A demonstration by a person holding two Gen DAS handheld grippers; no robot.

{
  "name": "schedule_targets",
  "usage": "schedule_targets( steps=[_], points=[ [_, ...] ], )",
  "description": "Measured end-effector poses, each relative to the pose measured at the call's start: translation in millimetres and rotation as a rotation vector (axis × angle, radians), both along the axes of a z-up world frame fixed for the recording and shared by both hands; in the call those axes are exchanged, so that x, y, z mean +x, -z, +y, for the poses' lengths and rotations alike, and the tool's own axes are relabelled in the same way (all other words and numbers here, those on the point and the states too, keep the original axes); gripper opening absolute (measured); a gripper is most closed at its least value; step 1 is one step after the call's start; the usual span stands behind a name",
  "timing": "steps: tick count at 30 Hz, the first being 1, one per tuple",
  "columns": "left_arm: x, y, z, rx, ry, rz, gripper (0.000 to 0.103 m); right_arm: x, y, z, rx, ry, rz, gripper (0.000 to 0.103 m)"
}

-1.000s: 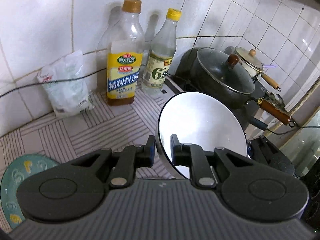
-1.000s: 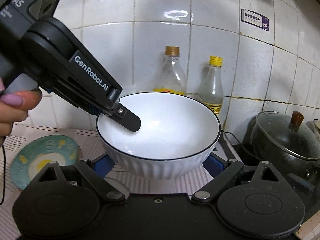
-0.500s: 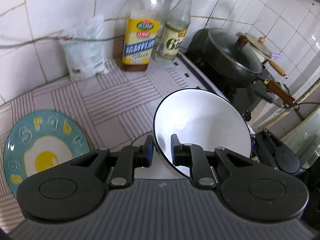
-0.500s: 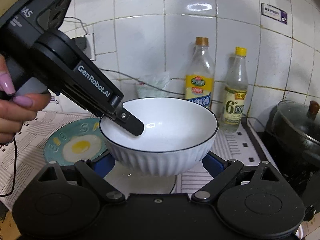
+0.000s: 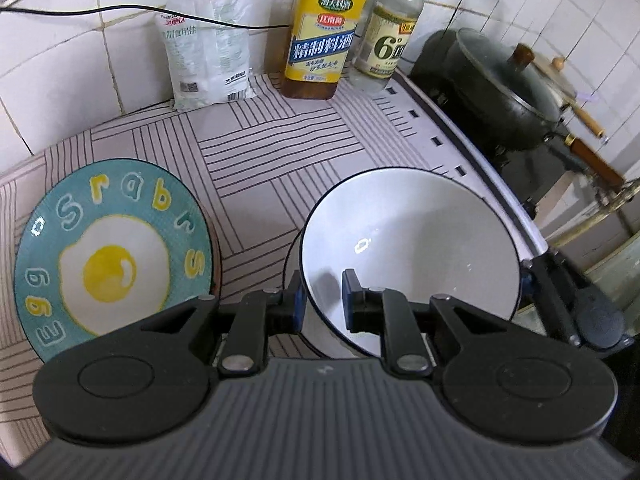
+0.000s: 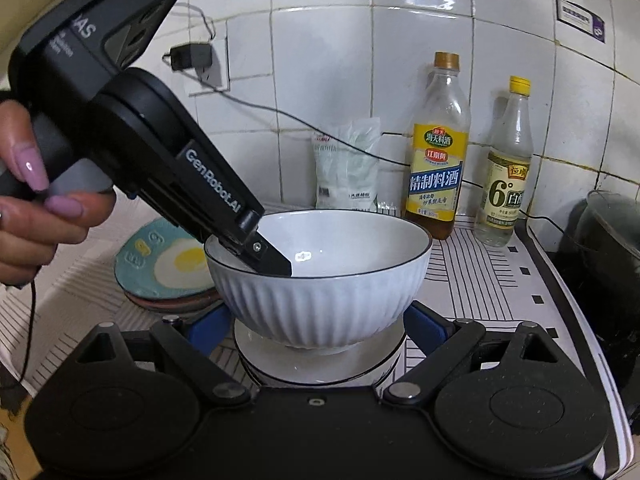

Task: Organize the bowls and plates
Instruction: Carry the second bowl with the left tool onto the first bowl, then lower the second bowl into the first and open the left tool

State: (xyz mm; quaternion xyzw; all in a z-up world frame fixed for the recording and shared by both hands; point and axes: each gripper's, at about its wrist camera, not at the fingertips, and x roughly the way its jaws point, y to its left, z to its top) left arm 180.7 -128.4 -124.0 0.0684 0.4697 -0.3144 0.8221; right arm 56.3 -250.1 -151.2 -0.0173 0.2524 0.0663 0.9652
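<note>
Bowl lowered onto white dish
Left hand-held gripper (image 5: 322, 296) pinches the white bowl's (image 6: 320, 280) rim; right hand-held gripper (image 6: 316, 330) spreads wide beneath. Bowl sits just above the white dish (image 6: 320, 364) on the desk (image 5: 260, 160). Keep it level, centre it, then release.

My right claw (image 6: 316, 324) hides the base of the white bowl (image 6: 320, 280), so I cannot tell whether it touches the white dish (image 6: 320, 364) beneath. Both bottle tops are cut off in the left view. The salt bag (image 5: 208, 44) print is too small to read. The pan handles (image 5: 588, 152) blur.
</note>
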Motion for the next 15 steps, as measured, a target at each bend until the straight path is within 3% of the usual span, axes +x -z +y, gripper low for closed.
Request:
schedule_targets(
  steps=[10, 15],
  points=[
    [-0.6, 9.8, -11.9, 0.076, 0.006, -0.009, 0.016, 6.8, 9.4, 8.8, -0.109, -0.005, 0.054, 0.096],
    [-1.7, 9.1, -15.4, 0.097, 0.005, -0.01, 0.015, 9.2, 10.4, 5.1, -0.107, -0.004, 0.071, 0.096]
  ],
)
